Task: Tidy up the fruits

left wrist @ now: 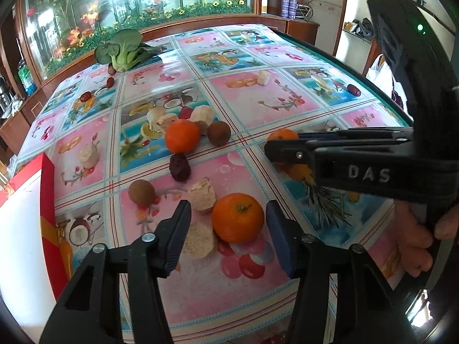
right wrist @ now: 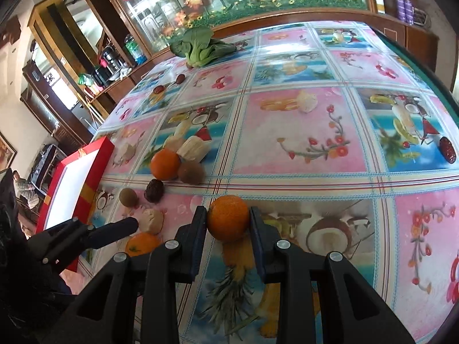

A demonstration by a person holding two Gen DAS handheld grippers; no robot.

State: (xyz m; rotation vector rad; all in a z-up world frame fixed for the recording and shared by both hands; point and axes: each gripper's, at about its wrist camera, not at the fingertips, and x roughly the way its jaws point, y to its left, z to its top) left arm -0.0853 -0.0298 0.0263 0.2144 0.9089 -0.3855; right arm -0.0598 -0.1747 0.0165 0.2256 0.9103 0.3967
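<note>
Third orange [left wrist: 279, 135] half hidden behind right gripper [right wrist: 228, 219] pinching it, left gripper [left wrist: 229, 225] spread around another orange [left wrist: 237, 218], pads not touching, two kiwis [left wrist: 141, 191] visible.

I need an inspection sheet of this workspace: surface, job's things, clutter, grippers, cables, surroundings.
Surface: table under a glossy fruit-print plastic tablecloth.
Job's things: three round oranges; one between the right fingers, one between the left fingers, one farther back. Two brown round kiwis. Red-rimmed white box at the left edge.
Clutter: green leafy bok choy, dark red dates, pale root pieces.
Grippers: right hand-held gripper shut on its orange; left hand-held gripper open around its orange, pads not touching.
Cables: nothing seen.
Surroundings: glass cabinet with artificial flowers.
</note>
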